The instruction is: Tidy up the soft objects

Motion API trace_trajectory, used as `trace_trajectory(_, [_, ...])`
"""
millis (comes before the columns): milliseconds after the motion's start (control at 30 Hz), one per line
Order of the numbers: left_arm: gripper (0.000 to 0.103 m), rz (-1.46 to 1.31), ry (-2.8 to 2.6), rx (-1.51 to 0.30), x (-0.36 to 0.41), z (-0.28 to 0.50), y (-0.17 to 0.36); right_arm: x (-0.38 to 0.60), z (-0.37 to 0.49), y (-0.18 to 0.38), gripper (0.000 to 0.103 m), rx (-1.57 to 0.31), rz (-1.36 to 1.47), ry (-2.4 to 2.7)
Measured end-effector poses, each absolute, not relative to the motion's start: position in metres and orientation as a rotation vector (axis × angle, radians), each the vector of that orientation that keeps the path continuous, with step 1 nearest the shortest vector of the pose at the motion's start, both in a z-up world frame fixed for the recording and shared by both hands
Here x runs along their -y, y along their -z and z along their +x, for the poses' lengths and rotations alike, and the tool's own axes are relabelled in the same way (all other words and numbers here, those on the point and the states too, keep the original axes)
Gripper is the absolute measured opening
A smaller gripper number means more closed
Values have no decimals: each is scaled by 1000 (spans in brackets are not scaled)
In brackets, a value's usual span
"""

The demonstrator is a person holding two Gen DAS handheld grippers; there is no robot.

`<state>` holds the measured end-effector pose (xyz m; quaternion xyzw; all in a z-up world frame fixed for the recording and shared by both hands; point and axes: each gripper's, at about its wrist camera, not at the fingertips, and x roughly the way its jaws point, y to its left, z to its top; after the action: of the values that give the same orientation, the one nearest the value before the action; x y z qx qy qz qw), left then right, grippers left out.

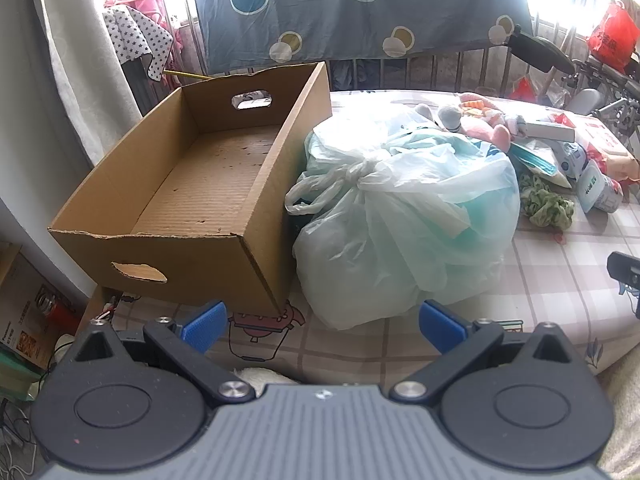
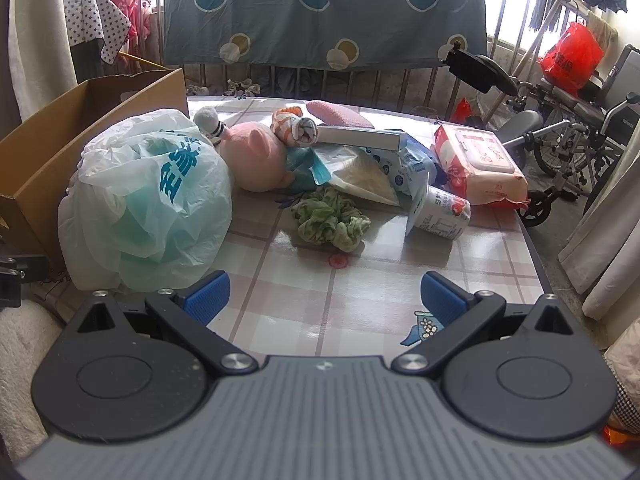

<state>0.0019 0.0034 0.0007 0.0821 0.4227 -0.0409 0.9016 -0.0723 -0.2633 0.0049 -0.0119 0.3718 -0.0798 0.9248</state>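
An empty cardboard box (image 1: 208,184) (image 2: 48,148) stands on the left of the table. Beside it lies a knotted pale green plastic bag (image 1: 404,220) (image 2: 148,204), stuffed full. Behind the bag rest a pink plush pig (image 2: 256,156) (image 1: 486,128), rolled socks (image 2: 298,130) and a grey-white sock (image 2: 208,120). A green scrunchie (image 2: 330,220) (image 1: 546,202) lies mid-table. My left gripper (image 1: 322,326) is open, low in front of the box and bag. My right gripper (image 2: 324,300) is open above bare tablecloth, short of the scrunchie.
A wet-wipes pack (image 2: 480,168), a small white bottle (image 2: 444,210), a flat white box (image 2: 360,136) and crinkled packets (image 2: 376,176) clutter the right side. A bed rail with a spotted blue sheet (image 2: 320,12) runs behind. A wheelchair (image 2: 568,120) stands at the right.
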Motion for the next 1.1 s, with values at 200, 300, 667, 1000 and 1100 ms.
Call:
trace_trajectory(200, [103, 169, 84, -873, -4, 2, -1, 264, -72, -5, 102, -764, -26, 163])
trace_trajectory(300, [103, 169, 85, -873, -4, 2, -1, 263, -72, -5, 102, -763, -25, 164])
trace_trajectory(667, [103, 170, 84, -872, -5, 2, -1, 264, -72, -5, 102, -763, -26, 163])
trace_trajectory(1000, [103, 172, 82, -872, -5, 2, -1, 265, -71, -3, 102, -769, -17, 163])
trace_trajectory(1100, [103, 178, 81, -874, -4, 2, -1, 266, -71, -2, 102, -770, -12, 162])
